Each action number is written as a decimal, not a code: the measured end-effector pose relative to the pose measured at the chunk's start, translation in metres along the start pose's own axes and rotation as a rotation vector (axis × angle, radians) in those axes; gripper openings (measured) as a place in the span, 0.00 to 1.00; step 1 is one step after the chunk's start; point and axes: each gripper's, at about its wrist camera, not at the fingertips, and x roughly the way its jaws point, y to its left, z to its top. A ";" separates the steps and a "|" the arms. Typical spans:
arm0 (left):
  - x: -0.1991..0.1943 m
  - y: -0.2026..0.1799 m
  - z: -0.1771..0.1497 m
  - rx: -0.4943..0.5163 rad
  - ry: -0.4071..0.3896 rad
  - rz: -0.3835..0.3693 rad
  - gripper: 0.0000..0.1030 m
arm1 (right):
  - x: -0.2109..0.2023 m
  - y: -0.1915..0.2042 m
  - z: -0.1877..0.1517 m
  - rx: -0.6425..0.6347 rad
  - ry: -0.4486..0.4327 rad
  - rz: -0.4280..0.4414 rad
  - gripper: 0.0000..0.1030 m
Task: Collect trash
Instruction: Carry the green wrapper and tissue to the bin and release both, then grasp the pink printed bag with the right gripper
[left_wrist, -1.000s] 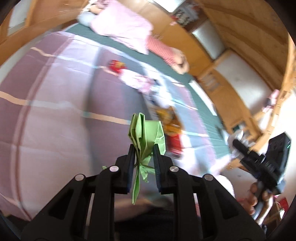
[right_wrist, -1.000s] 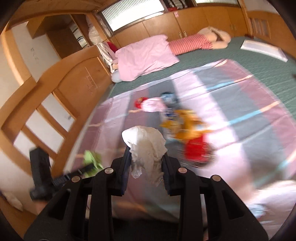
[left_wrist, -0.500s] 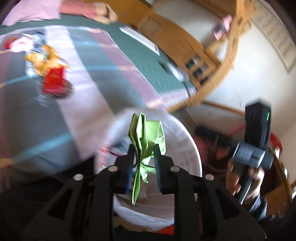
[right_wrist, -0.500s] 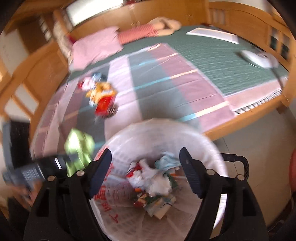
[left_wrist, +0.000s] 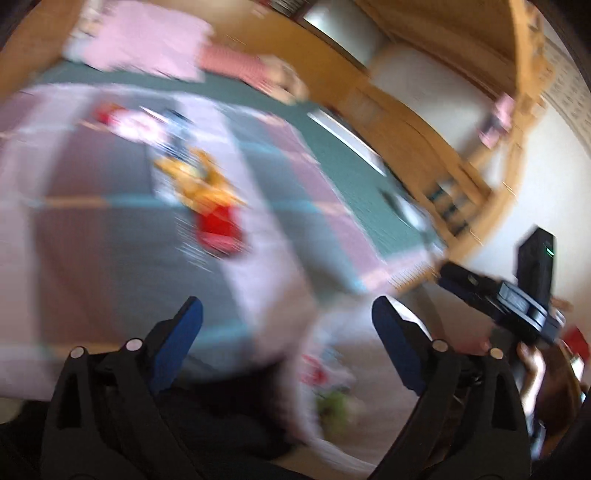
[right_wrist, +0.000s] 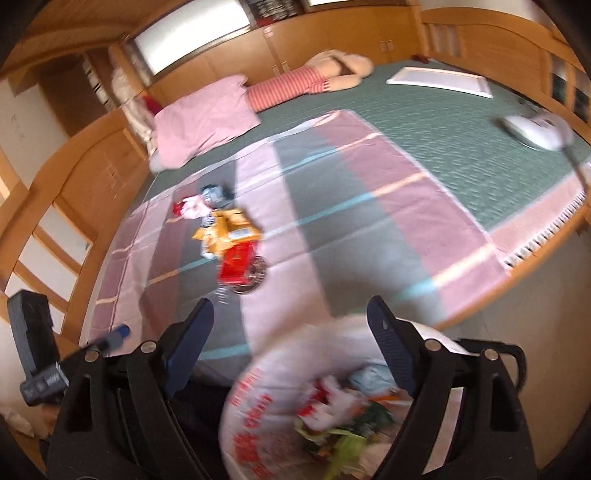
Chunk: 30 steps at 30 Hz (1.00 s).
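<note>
**Both claws spread over the bin, wrappers left on the mat**

Left wrist view, heavily blurred. Left gripper (left_wrist: 286, 321) with jaws far apart and opening further, nothing between the blue pads (left_wrist: 395, 341). Below and between the fingers, the white trash bag (left_wrist: 332, 369) with a green scrap (left_wrist: 332, 402) lying inside. Beyond, on the striped mat (left_wrist: 110, 240), a smeared cluster of trash: a red wrapper (left_wrist: 218, 232), a yellow wrapper (left_wrist: 199, 181) just above it, more pink-and-white pieces (left_wrist: 133, 123) further off. At the right edge, the other black tool and a hand (left_wrist: 530, 365) around its grip. Pink bedding (left_wrist: 147, 44) at the far end.

Right wrist view, sharper. Right gripper (right_wrist: 290, 325) likewise spread and opening, holding nothing. Just below the fingertips, the white trash bag (right_wrist: 266, 402) with red print, open-mouthed, filled with crumpled white, green (right_wrist: 340, 443) and red scraps. Bag beside the near edge of the bed, a black handle (right_wrist: 513, 354) showing at its right. On the striped mat (right_wrist: 369, 206), well apart from the bag, the red wrapper (right_wrist: 238, 262), touching the yellow wrapper (right_wrist: 225, 229), and past that the pink-and-white pieces (right_wrist: 192, 206) with a dark item. Left tool visible at the left edge. White flat board (right_wrist: 439, 83) on the green cover at the far right.
</note>
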 end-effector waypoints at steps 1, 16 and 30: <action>-0.006 0.013 0.009 -0.008 -0.022 0.061 0.92 | 0.010 0.013 0.006 -0.012 0.013 0.014 0.81; -0.027 0.167 0.076 -0.058 -0.094 0.553 0.95 | 0.128 0.161 0.037 -0.219 0.159 0.033 0.81; -0.025 0.221 0.052 -0.316 0.036 0.636 0.95 | 0.304 0.304 0.098 -0.721 -0.035 -0.258 0.81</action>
